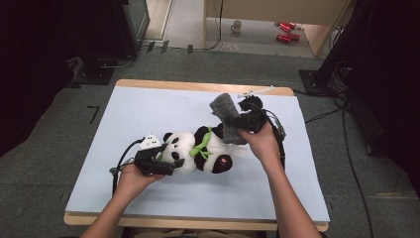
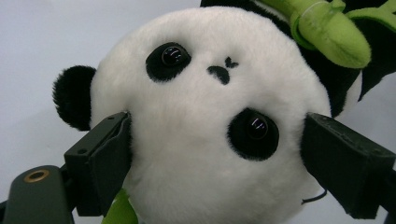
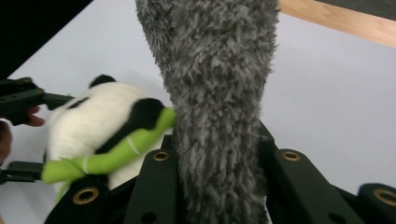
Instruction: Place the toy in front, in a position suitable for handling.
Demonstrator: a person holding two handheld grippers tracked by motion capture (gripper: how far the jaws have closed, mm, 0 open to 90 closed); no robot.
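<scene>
Grey fuzzy sock [image 3: 215, 93] is being pinched in the nearly closed right claw [image 1: 243, 120], just above the feet end of the plush panda [image 1: 198, 151]. Panda's head [image 2: 205, 121] is being clamped between the jaws of the left claw [image 1: 161, 161]. Long axis is lying left to right across the pale-blue worktop [image 1: 148, 109]; the feet are being approached by the right hand. Count: one sock, one panda, two claws.

Right gripper [image 3: 219, 186] has its black jaws clamped tight on a shaggy grey fuzzy cloth [image 3: 215, 93] that rises straight up the middle. Left of it lies the black-and-white plush panda [image 3: 93, 126] with a green bamboo stalk [image 3: 116, 151], on the pale blue table cover [image 3: 336, 93].
</scene>
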